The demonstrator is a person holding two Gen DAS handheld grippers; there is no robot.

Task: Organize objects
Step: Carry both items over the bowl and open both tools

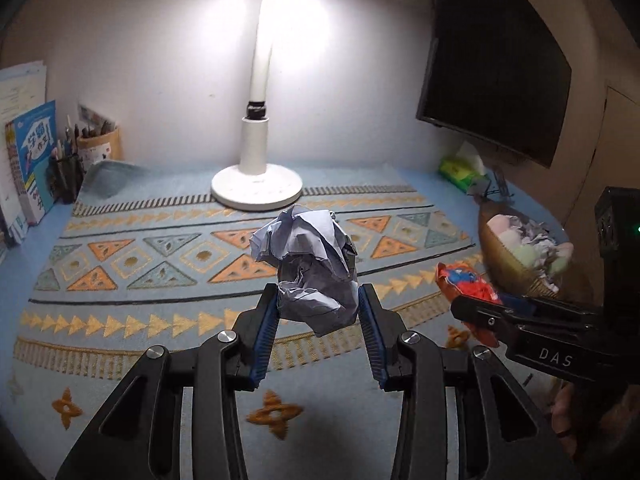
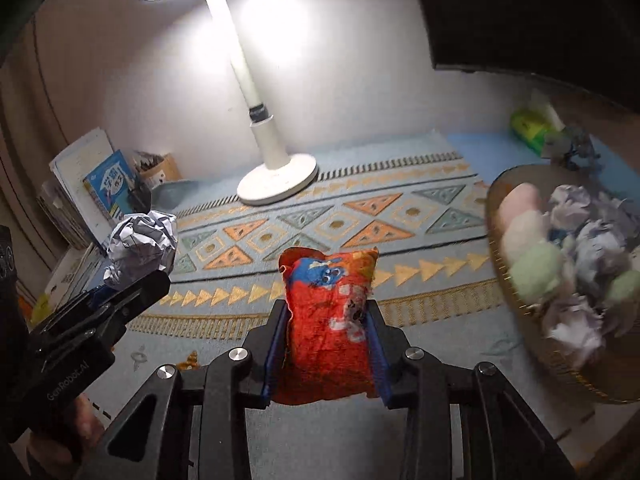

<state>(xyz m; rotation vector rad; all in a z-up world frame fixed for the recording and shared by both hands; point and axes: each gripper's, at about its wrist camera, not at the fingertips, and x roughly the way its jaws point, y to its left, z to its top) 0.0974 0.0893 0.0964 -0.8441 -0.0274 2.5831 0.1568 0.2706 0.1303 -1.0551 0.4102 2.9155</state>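
Note:
My left gripper [image 1: 319,300] is shut on a crumpled ball of pale paper [image 1: 310,264], held above the patterned mat [image 1: 160,264]. The same paper ball [image 2: 140,240] shows at the left of the right wrist view, in the left gripper [image 2: 132,288]. My right gripper [image 2: 328,312] is shut on a red snack bag [image 2: 328,320] with blue print, also lifted off the mat [image 2: 360,216]. In the left wrist view the right gripper [image 1: 476,312] holds that red bag [image 1: 468,284] just left of a woven basket [image 1: 496,252]. The basket [image 2: 500,264] holds crumpled paper and soft pastel balls.
A white desk lamp [image 1: 256,184] stands at the back middle, lit. Books [image 1: 28,168] and pen holders [image 1: 96,144] line the back left. A green tissue pack [image 1: 460,170] lies at the back right under a dark screen [image 1: 492,64]. A hand [image 2: 80,428] holds the left gripper.

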